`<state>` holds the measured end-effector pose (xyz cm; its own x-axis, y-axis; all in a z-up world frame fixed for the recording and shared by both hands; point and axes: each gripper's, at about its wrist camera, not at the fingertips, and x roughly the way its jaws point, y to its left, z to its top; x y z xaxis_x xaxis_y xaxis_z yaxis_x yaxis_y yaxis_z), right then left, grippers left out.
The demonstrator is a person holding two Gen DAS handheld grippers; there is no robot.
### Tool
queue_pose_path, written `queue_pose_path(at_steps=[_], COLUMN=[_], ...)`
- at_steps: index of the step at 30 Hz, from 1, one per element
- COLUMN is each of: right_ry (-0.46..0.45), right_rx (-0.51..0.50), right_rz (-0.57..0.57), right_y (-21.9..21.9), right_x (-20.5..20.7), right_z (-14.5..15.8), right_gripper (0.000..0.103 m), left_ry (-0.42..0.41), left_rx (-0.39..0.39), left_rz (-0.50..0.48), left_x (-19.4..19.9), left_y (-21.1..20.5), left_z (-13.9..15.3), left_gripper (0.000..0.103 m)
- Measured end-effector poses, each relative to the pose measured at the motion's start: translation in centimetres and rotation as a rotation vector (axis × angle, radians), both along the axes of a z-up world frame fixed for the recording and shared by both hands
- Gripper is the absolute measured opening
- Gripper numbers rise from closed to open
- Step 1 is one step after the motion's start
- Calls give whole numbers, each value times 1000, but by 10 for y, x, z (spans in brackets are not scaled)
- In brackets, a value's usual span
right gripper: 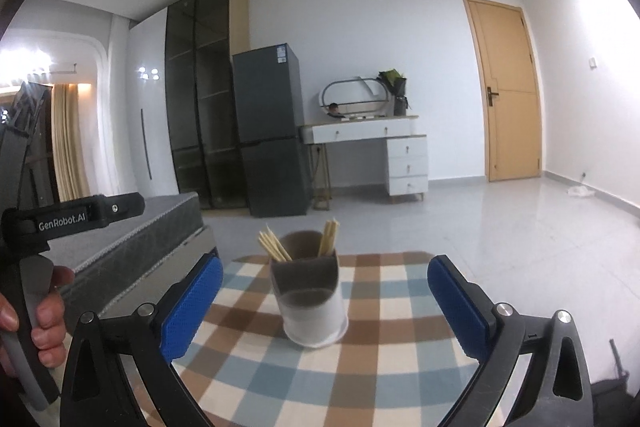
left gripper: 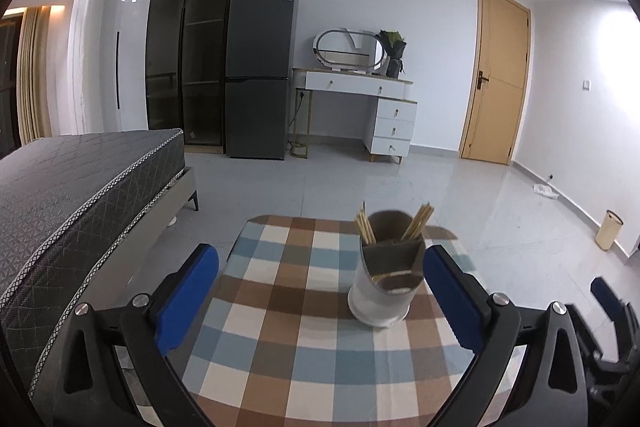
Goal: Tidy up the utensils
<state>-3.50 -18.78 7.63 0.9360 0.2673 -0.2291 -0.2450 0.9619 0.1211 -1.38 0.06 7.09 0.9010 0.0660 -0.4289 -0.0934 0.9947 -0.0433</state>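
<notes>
A white utensil holder (left gripper: 380,291) stands upright on a table covered with a checked cloth (left gripper: 288,347) in brown, blue and cream. In the left wrist view the holder sits toward one o'clock of the picture's middle, close to the inner face of the right-hand finger but apart from it. Its grey inner compartments hold two bunches of wooden chopsticks (left gripper: 366,227), one leaning toward eleven o'clock and the other toward one o'clock. The left gripper (left gripper: 320,283) has its blue-padded jaws spread wide with nothing pressed between them. In the right wrist view the holder (right gripper: 314,311) stands near the centre of the cloth (right gripper: 384,367), between the two fingers and touching neither, and the right gripper (right gripper: 324,295) is likewise spread wide and grips nothing. At nine o'clock in that view a hand (right gripper: 44,311) wraps the handle of the other gripper. Beyond the table, at ten o'clock, lies a grey mattress (left gripper: 80,187); a dark fridge (left gripper: 260,71) and a white dressing table (left gripper: 360,87) stand at twelve, and a wooden door (left gripper: 498,75) at two.
</notes>
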Motion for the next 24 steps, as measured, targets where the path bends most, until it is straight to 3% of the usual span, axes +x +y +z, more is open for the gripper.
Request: queue_pose_path(at_steps=[13,24], right_ry=[49,76], right_rx=[-43,-59], right_rz=[19,18], right_y=[4,8], right_x=[-7,-7], right_z=[-22,-27], right_gripper=[103,103], left_ry=[9,28], left_rx=[74,66], left_rz=[19,11], left_x=[-6,-8], left_y=[-4,-3], left_z=[-22,-31], left_gripper=[100,100])
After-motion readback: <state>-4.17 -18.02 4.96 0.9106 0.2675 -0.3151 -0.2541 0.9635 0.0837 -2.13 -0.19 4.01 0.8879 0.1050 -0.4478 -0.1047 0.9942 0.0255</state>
